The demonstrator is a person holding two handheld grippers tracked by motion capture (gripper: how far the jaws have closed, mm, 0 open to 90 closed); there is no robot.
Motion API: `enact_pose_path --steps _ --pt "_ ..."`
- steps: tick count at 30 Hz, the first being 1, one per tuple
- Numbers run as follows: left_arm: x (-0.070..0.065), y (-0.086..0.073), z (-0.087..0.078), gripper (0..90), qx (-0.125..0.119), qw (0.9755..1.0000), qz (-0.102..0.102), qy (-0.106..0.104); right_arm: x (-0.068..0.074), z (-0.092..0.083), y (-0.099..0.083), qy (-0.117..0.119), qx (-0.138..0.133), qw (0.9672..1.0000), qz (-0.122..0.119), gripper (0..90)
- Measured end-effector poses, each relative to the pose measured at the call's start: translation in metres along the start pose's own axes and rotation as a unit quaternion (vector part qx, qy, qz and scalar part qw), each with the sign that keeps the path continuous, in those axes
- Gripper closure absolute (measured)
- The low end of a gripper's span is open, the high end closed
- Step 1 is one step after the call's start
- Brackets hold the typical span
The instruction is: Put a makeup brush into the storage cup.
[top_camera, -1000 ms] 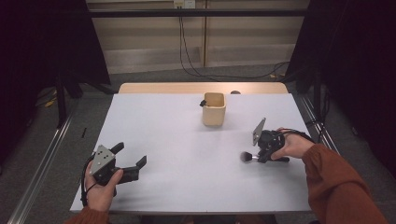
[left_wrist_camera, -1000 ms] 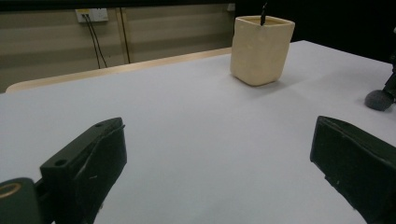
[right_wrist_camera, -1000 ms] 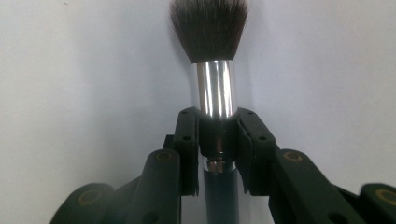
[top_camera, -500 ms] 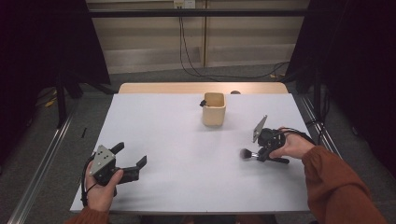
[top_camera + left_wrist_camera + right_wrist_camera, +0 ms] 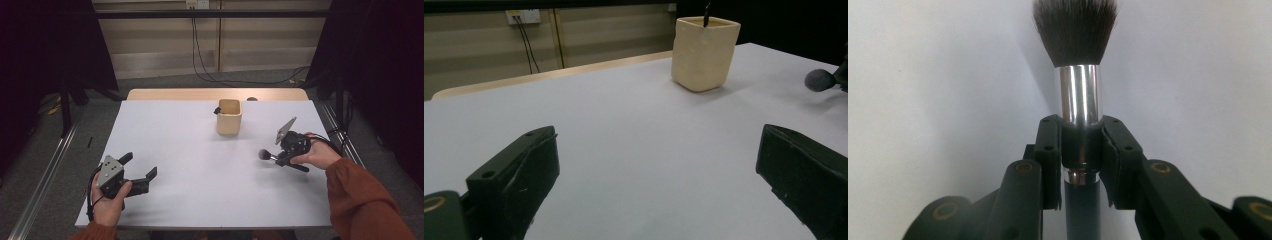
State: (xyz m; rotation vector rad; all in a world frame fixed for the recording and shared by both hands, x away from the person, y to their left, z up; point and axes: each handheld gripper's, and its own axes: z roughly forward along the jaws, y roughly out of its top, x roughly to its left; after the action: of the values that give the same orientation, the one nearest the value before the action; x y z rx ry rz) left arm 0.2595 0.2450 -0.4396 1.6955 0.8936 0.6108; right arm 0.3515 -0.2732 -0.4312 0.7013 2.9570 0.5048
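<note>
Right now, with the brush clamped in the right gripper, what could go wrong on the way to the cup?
The right gripper holds the brush low on its silver collar, bristles pointing ahead, so they may splay against the cup wall instead of clearing the rim. Something dark already sticks out of the cup and could snag the brush. The cup looks light and stands free, so a bump might tip it.

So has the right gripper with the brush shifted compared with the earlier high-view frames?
Yes, slightly. The right gripper, shut on the makeup brush, has edged toward the table's far side, closer to the beige cup, which stayed put.
</note>
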Motion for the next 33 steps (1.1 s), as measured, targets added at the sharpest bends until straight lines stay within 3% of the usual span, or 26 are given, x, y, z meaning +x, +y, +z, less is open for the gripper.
enact_pose_path --steps 1,6,12,15,19,27,29,33 --pt "0.000 0.000 0.000 3.5 0.001 1.0000 0.001 -0.001 0.000 -0.002 -0.001 -0.003 -0.006 0.9999 0.013 73.1" --pt "0.000 0.000 0.000 3.4 0.000 1.0000 0.001 -0.003 -0.002 -0.003 -0.006 -0.003 -0.039 0.9986 0.034 73.1" --pt "0.000 0.000 0.000 3.4 0.000 1.0000 -0.001 -0.002 -0.004 -0.006 -0.011 -0.023 -0.078 0.9946 0.065 73.1" --pt "0.000 0.000 0.000 3.4 0.001 1.0000 -0.001 -0.002 -0.005 -0.008 -0.015 -0.042 -0.106 0.9899 0.084 73.2" --pt "0.000 0.000 0.000 3.3 0.001 1.0000 -0.001 -0.002 -0.005 -0.007 -0.020 -0.049 -0.135 0.9837 0.108 73.2" --pt "0.000 0.000 -0.001 3.2 0.002 1.0000 0.001 -0.002 0.006 -0.001 -0.024 -0.030 -0.191 0.9718 0.135 73.1" --pt "0.000 0.000 0.000 3.2 0.002 1.0000 -0.001 -0.002 0.007 -0.001 -0.024 -0.025 -0.199 0.9704 0.135 73.1" --pt "0.000 0.000 0.000 3.0 0.004 1.0000 -0.003 0.001 0.010 0.000 -0.024 -0.018 -0.225 0.9642 0.139 73.1"
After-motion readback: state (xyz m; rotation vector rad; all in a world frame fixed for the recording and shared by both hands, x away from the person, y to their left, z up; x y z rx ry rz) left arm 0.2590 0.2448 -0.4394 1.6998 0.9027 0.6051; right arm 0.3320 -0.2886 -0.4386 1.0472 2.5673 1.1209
